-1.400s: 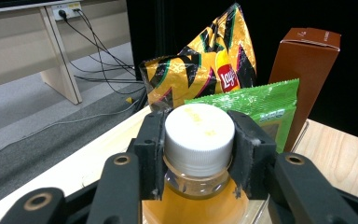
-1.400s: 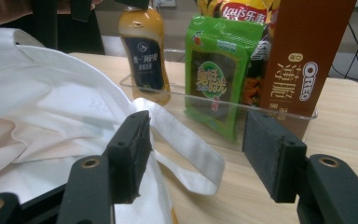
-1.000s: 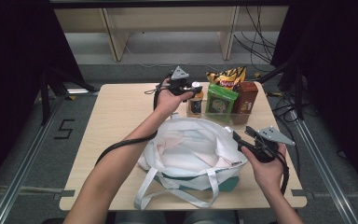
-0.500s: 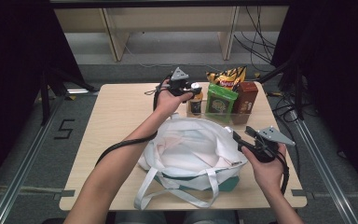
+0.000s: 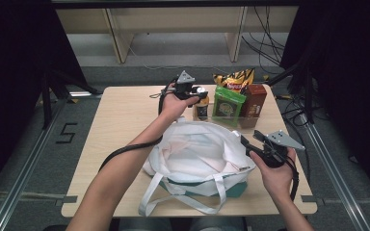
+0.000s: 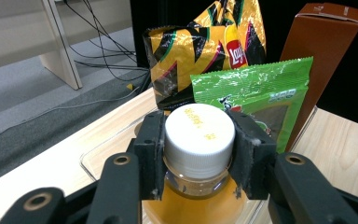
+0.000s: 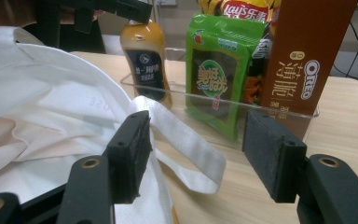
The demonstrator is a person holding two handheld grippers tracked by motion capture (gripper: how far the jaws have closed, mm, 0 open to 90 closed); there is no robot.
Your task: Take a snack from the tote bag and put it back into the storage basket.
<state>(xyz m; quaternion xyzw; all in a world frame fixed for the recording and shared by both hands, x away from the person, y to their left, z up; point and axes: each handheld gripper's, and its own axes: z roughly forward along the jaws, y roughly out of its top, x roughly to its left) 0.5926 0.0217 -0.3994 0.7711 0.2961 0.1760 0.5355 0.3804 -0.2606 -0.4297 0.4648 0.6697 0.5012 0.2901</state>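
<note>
Pale wood makes up the surface (image 5: 115,125), seen from above with a white tote bag (image 5: 197,154) lying open at its near middle. At 11 o'clock from the bag, the left tongs (image 5: 198,94) reach toward a bottle (image 5: 202,107) of orange drink that stands at the left end of a clear tray (image 5: 250,118). In the left gripper view these tongs (image 6: 199,140) are clamped on the bottle's white cap (image 6: 199,133), one black pad pressed to each side of it, with the orange body (image 6: 191,205) below.

In the tray, at 3 o'clock from the bottle, a green packet (image 5: 228,105) stands upright, touching or just beside it. Behind the packet, at 12 o'clock, a yellow and black chip bag (image 5: 233,79) rises. At 3 o'clock from the packet stands a brown box (image 5: 253,102).

At 3 o'clock from the tote, the right tongs (image 5: 244,142) hover at the rim of the bag, held in a hand (image 5: 277,175) near the right edge of the surface. In the right gripper view these tongs (image 7: 196,154) stand apart, with nothing gripped: a white strap (image 7: 186,140) of the tote lies between and below them, just beside the left pad, though I cannot tell whether it touches. Beyond them the same view shows the bottle (image 7: 147,60), the packet (image 7: 216,70) and the box (image 7: 303,65) in a row.
</note>
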